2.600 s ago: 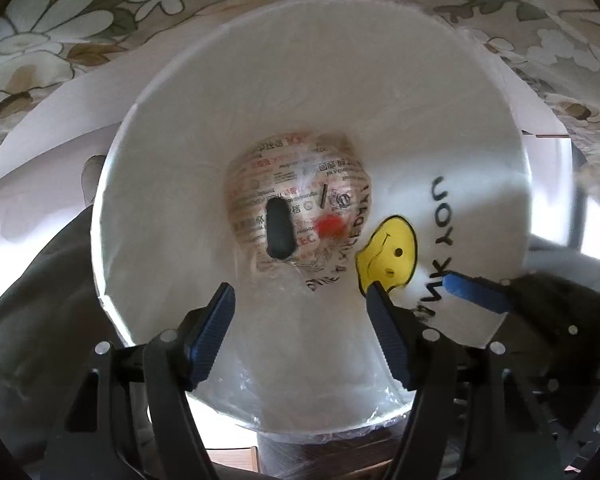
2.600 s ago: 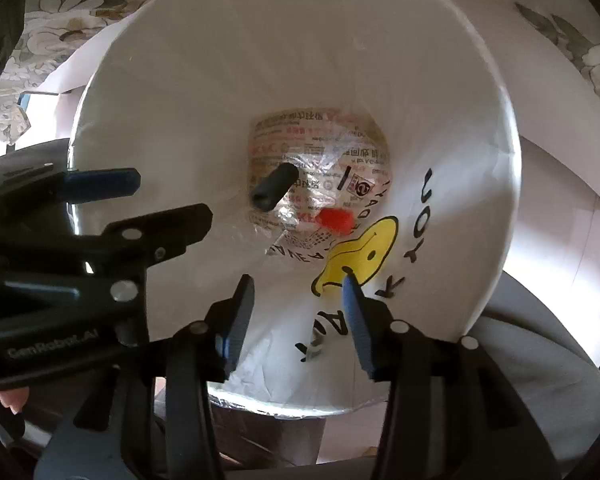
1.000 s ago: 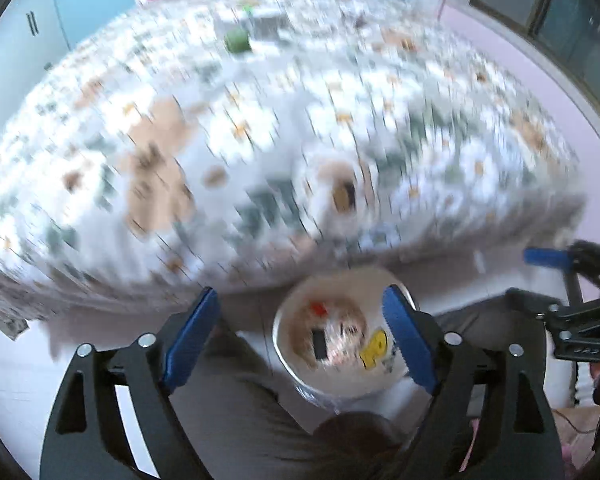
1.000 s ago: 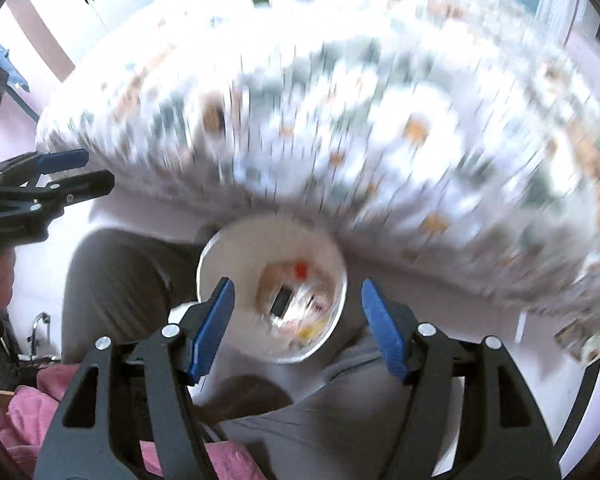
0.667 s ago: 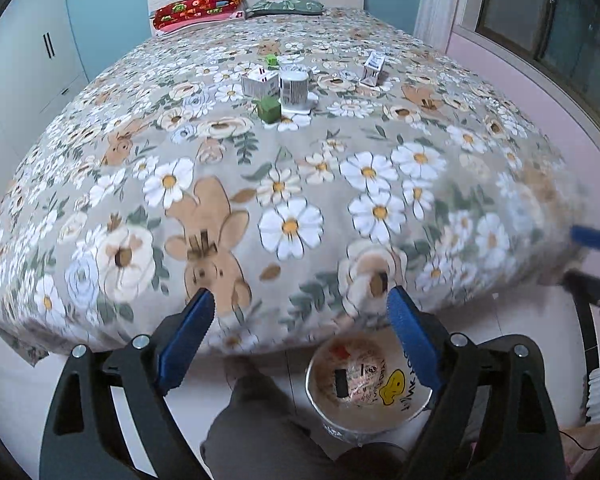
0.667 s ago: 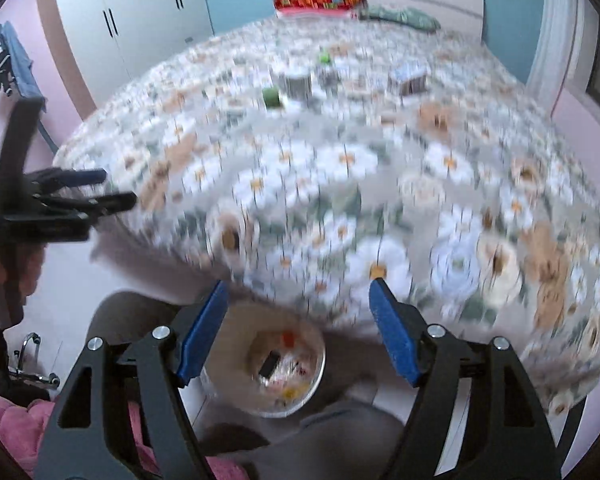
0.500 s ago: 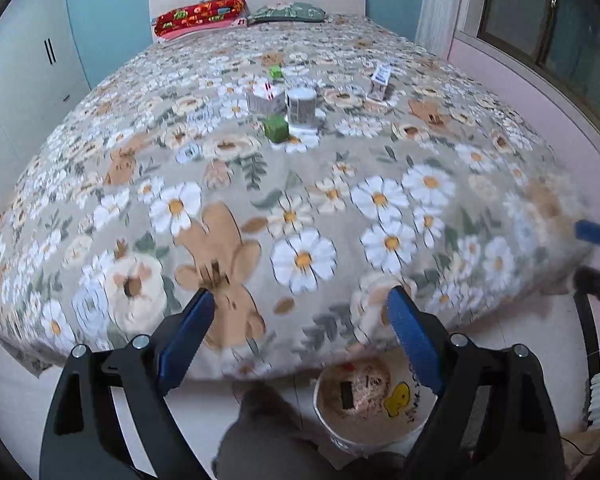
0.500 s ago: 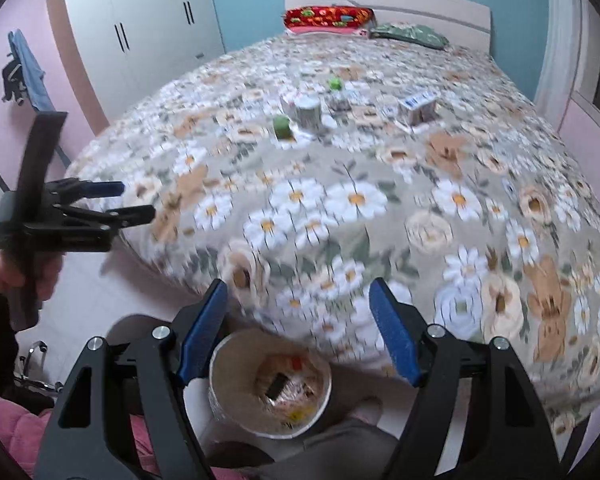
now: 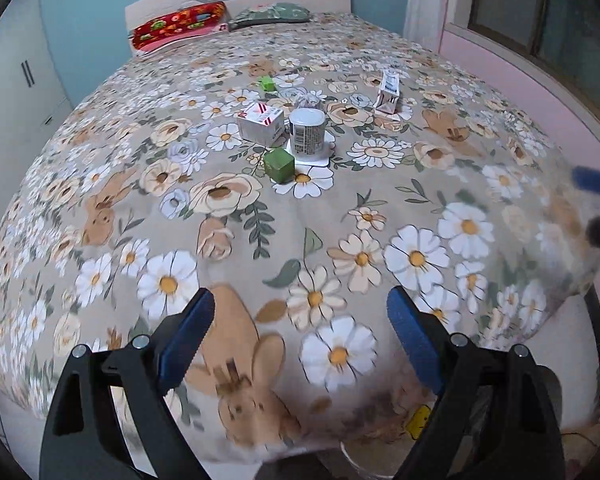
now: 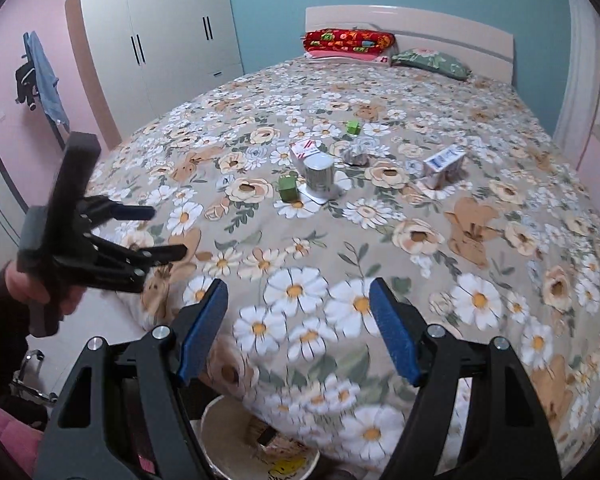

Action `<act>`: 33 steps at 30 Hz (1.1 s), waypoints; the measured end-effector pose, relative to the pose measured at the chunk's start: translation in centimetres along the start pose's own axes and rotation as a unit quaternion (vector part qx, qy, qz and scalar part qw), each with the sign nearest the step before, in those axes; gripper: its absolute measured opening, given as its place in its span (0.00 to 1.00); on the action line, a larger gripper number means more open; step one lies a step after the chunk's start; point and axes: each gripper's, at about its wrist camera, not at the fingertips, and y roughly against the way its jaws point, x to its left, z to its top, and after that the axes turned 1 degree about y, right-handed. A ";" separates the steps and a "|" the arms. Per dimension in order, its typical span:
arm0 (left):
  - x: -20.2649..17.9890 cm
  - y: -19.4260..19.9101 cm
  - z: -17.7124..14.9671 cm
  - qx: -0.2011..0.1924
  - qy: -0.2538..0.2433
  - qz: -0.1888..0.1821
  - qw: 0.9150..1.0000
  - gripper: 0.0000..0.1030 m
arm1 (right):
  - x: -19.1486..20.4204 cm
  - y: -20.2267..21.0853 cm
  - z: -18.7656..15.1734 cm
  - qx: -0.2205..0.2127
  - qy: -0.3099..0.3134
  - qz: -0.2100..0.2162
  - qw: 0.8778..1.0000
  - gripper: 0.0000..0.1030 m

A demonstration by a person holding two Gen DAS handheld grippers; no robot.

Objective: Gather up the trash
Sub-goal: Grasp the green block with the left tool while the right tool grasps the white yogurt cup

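Now we see the trash clustered upper centre on the floral bedspread (image 9: 260, 232): a grey can (image 9: 307, 131), green cube (image 9: 279, 165), and white boxes. Both our left gripper (image 9: 300, 344) and right gripper (image 10: 298, 332) gape empty, the right one's jaws having just widened, above the white bin (image 10: 236, 440) at bottom.

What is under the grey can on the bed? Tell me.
The grey can stands upright on a flat white sheet whose edges show around its base. The part of the sheet beneath the can is covered.

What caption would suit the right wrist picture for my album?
Two open, empty grippers, right and left, above a flowered bed strewn with small boxes, a can and a bin below.
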 end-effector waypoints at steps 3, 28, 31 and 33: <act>0.5 -2.0 1.0 0.007 -0.008 0.003 1.000 0.87 | -0.6 -2.5 1.2 0.010 0.004 0.001 1.000 0.71; 4.4 -14.9 8.7 -0.007 -0.001 -0.081 0.997 0.87 | -4.6 -20.9 10.3 0.046 0.004 0.003 0.999 0.71; 4.9 -16.2 9.3 -0.009 0.006 -0.092 0.996 0.87 | -4.8 -23.1 11.3 0.048 0.007 0.003 0.999 0.71; 5.1 -17.2 9.6 -0.003 0.011 -0.099 0.995 0.87 | -5.1 -24.9 11.9 0.053 0.003 0.001 0.999 0.71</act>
